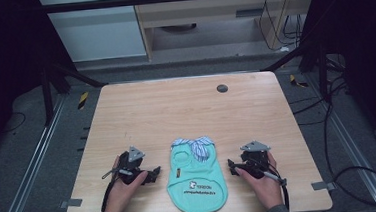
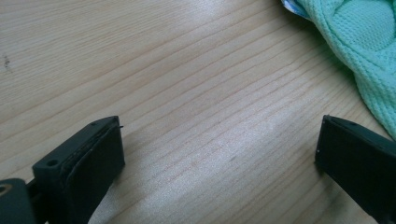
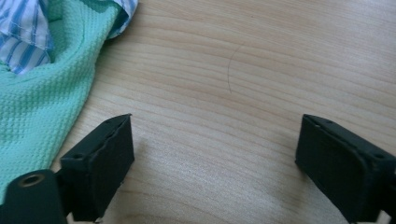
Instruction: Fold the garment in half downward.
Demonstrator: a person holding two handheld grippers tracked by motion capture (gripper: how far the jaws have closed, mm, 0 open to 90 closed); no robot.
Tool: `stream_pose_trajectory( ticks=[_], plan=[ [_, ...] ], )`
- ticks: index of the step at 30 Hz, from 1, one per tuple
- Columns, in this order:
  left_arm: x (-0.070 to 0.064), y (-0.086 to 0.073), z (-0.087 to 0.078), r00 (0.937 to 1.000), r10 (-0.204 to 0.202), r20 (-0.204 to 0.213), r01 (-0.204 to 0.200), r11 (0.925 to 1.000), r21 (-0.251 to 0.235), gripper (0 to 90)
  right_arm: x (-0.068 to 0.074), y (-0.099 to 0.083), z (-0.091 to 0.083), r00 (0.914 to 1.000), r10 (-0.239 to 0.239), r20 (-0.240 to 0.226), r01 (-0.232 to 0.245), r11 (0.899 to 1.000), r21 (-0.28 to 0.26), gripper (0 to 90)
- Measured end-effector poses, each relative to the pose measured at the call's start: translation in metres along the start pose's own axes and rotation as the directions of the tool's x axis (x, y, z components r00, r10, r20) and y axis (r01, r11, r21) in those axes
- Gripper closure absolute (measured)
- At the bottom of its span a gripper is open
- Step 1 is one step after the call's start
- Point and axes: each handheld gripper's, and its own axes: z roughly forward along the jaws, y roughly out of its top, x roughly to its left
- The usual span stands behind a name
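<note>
A small mint-green knit garment (image 1: pixel 194 176) with a blue-striped collar lies flat near the table's front edge, printed side up. My left gripper (image 1: pixel 153 174) rests on the wood just left of it, open, with nothing between its jaws. In the left gripper view the garment's green edge (image 2: pixel 359 42) sits at the upper right, apart from the jaws. My right gripper (image 1: pixel 230 165) rests just right of the garment, open and empty. In the right gripper view the green knit (image 3: pixel 42 102) and striped collar (image 3: pixel 23 37) lie at the left, next to the left jaw.
The light wooden table (image 1: pixel 186 111) stretches bare beyond the garment, with a dark round grommet (image 1: pixel 222 88) near its far edge. Black frame posts and cables (image 1: pixel 326 106) stand around the table. A person's hands hold both grippers at the front edge.
</note>
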Motion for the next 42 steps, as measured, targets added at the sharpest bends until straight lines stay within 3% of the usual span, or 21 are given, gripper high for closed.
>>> stream_pose_trajectory(
  ticks=[2,4,5,7,9,12,13,15,18,22,24,25,27,33,42],
  plan=[
    [0.0,0.0,0.0,1.0,0.001,0.0,-0.001,1.0,-0.001,1.5,0.0,0.0,-0.001,0.9998,-0.013,-0.016,0.013,1.0,-0.021,25.2],
    [0.002,0.001,0.0,1.0,-0.001,-0.008,0.001,1.0,-0.007,4.2,0.001,0.0,-0.002,0.9998,-0.01,-0.017,0.009,1.0,-0.024,25.8],
    [0.003,0.004,0.0,0.9994,-0.034,0.007,0.034,0.9993,-0.011,5.0,0.004,0.003,-0.002,0.9981,0.003,-0.061,-0.004,1.0,-0.018,28.3],
    [0.005,0.011,-0.001,0.9956,-0.078,0.051,0.08,0.9966,-0.02,7.8,0.008,0.006,-0.002,0.9959,-0.014,-0.09,0.012,1.0,-0.018,31.4],
    [0.006,0.019,-0.001,0.9941,-0.088,0.063,0.088,0.9961,-0.009,9.4,0.013,0.012,0.002,0.9939,-0.055,-0.096,0.056,0.998,0.01,33.6],
    [0.007,0.033,-0.001,0.9959,-0.048,0.076,0.05,0.9985,-0.02,12.5,0.02,0.021,0.009,0.9883,-0.115,-0.1,0.12,0.992,0.041,37.4],
    [0.007,0.038,-0.001,0.9959,-0.042,0.08,0.044,0.9986,-0.028,12.3,0.023,0.025,0.01,0.9853,-0.13,-0.111,0.136,0.99,0.043,42.8],
    [0.006,0.048,-0.002,0.9972,-0.028,0.069,0.031,0.9989,-0.035,14.5,0.027,0.032,0.011,0.981,-0.16,-0.11,0.166,0.985,0.046,46.2],
    [0.005,0.061,-0.004,0.9988,-0.024,0.043,0.026,0.9983,-0.051,23.7,0.027,0.045,0.01,0.9792,-0.164,-0.12,0.168,0.985,0.032,53.4],
    [0.007,0.076,0.004,0.9978,-0.036,0.056,0.039,0.9983,-0.043,36.6,0.026,0.056,0.014,0.9781,-0.171,-0.118,0.176,0.984,0.029,62.6],
    [0.006,0.081,0.009,0.9965,-0.018,0.081,0.021,0.9994,-0.027,38.9,0.027,0.062,0.017,0.9743,-0.188,-0.123,0.193,0.981,0.024,69.1],
    [0.006,0.084,0.012,0.9968,-0.005,0.08,0.007,0.9997,-0.022,44.6,0.027,0.066,0.019,0.9714,-0.198,-0.131,0.202,0.979,0.018,73.7],
    [0.008,0.091,0.02,0.9944,-0.03,0.102,0.032,0.9993,-0.02,49.7,0.025,0.069,0.022,0.9721,-0.189,-0.139,0.193,0.981,0.015,78.4],
    [0.006,0.111,0.031,0.9909,-0.02,0.133,0.023,0.9996,-0.019,63.7,0.015,0.079,0.031,0.9726,-0.183,-0.143,0.188,0.982,0.024,88.0],
    [-0.004,0.121,0.033,0.9892,0.031,0.143,-0.03,0.9995,-0.005,76.6,0.016,0.092,0.033,0.9718,-0.172,-0.162,0.176,0.984,0.012,86.9]
  ],
)
